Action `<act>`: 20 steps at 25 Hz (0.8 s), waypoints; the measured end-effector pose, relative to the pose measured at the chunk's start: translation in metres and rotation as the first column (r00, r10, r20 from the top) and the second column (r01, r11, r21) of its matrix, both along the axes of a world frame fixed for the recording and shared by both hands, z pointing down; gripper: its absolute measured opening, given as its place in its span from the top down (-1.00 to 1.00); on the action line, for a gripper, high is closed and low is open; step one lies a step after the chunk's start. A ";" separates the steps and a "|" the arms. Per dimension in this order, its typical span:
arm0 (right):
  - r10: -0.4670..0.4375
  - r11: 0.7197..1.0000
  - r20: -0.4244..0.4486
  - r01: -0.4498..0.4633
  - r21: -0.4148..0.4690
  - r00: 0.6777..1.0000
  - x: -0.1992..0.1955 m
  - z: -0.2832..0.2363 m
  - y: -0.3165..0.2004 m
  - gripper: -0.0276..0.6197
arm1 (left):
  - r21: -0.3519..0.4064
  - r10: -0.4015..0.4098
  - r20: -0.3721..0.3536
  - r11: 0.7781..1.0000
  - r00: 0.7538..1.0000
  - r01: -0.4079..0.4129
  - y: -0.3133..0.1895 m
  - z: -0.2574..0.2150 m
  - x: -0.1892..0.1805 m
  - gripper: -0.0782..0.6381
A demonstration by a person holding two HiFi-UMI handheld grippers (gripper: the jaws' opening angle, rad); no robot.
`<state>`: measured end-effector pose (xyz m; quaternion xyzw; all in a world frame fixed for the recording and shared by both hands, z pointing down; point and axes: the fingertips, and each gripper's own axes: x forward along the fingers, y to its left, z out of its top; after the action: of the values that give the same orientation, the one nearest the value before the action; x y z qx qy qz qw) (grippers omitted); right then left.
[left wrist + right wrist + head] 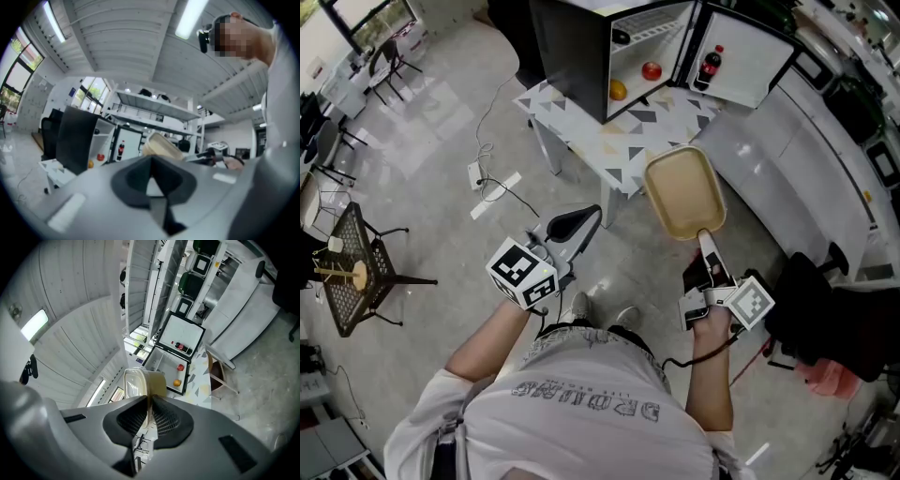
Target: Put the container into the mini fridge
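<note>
Currently the container, a shallow tan tub with rounded corners, is gripped at the rim of one short end by the right tongs; the thin wall is pinched between the two ribbed pads, as is seen plainly in the right gripper view, where the container rises from the clenched right tongs; it is held in the air before the near right corner of the tabletop, and nothing else is touched by it. The left tongs are clenched on nothing, the dark pads met tip to tip (the same is shown by the left gripper view, where the left tongs are closed and bare); they are held to the left of the container, over the floor, short of the tabletop's near edge. On the far part of the tabletop the mini fridge is stood with its door swung wide; an orange fruit and a red fruit are seen inside; a dark bottle with a red cap is lodged in the door.
</note>
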<state>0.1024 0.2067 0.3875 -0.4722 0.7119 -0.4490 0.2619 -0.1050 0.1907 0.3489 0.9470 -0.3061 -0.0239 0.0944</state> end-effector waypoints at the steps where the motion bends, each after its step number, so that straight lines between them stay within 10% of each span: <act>1: 0.000 1.000 -0.001 0.000 -0.001 1.000 0.002 0.000 0.000 0.81 | 0.001 -0.001 0.001 1.000 1.000 0.001 0.001 0.000 0.002 0.76; 20: -0.056 0.998 0.018 0.056 0.019 0.998 0.078 -0.001 0.010 0.82 | 0.029 -0.056 0.014 0.998 0.998 0.055 0.026 0.000 0.083 0.76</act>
<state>0.1799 0.2167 0.3870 -0.4455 0.7265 -0.4540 0.2601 -0.0216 0.2165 0.3493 0.9395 -0.3326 -0.0240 0.0780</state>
